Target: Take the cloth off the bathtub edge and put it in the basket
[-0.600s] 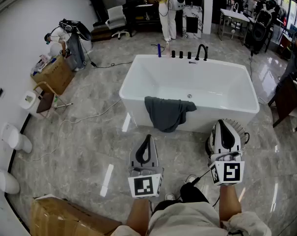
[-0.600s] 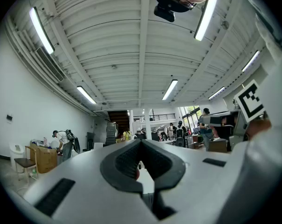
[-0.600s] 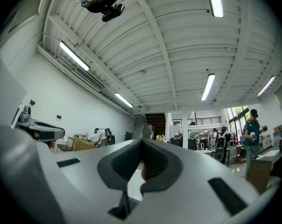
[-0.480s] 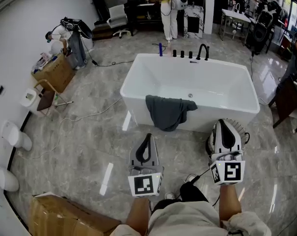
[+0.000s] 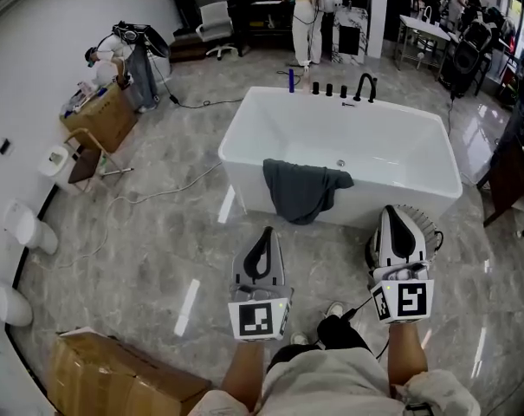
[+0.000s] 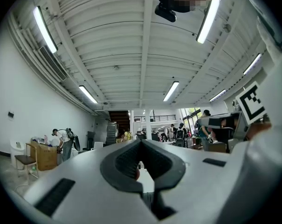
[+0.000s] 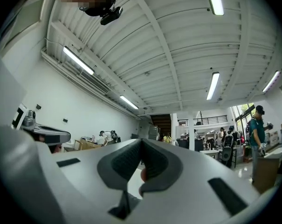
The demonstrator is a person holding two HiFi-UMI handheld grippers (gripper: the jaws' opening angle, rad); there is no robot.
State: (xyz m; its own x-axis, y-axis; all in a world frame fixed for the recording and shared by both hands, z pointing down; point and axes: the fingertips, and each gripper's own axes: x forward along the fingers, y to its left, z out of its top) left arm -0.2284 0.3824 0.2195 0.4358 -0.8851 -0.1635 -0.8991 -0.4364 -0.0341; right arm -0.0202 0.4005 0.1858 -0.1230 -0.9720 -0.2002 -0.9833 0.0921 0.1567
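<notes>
The dark grey cloth (image 5: 301,191) is draped over the near edge of the white bathtub (image 5: 244,124), a little left of the middle of that edge. Its long axis runs from far to near. The upper part lies over the rim and dips slightly inside the tub. The lower part hangs down the outer wall and narrows to a loose point aimed at the floor. One corner spreads to the right along the rim.

Both grippers are held low on the near side of the tub, well apart from the cloth, with their tips pointing away toward it. The left gripper (image 5: 265,233) has its jaws closed tip to tip with nothing between them. The right gripper (image 5: 391,211) is the same, jaws pressed together and empty.

Just behind the right gripper a round ribbed rim shows on the floor beside the tub's near right corner, apparently the basket (image 5: 427,224). It is mostly hidden by the gripper.

A black faucet (image 5: 364,86) stands on the tub's far rim. A cardboard box (image 5: 114,381) sits at the near left.
</notes>
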